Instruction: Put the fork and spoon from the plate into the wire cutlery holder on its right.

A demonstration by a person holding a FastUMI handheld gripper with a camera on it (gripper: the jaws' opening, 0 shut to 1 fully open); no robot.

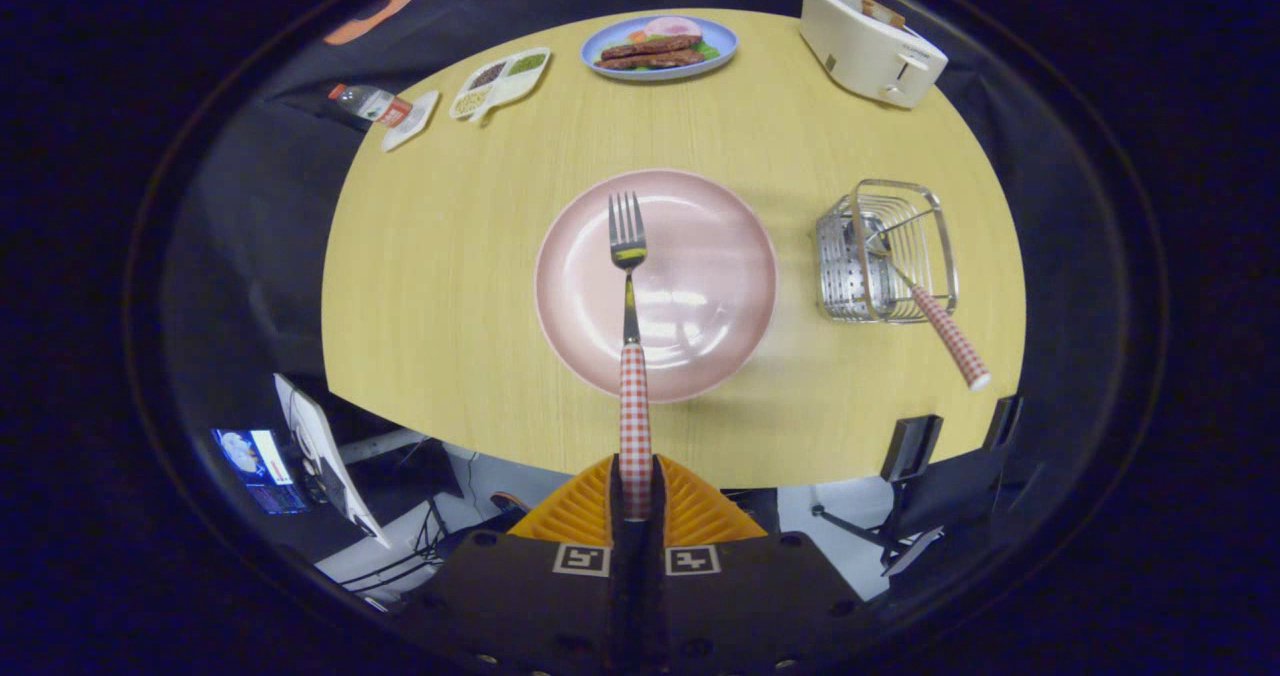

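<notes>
Fork (628,256): held above the pink plate (700,356), over the tabletop (450,286), left of the wire cutlery holder (885,251), where the spoon (945,331) already leans. Likely rigid, light, slippery metal. Fingers (580,506) clamp its checked handle end; gripper (635,501) grasp appears secure.

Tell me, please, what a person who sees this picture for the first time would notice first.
First, the fork with a red checked handle: the gripper is shut on that handle, and its tines reach out over the pink plate just ahead of the fingers. Next, the wire cutlery holder to the plate's right, where the spoon already leans with its matching handle sticking out.
</notes>
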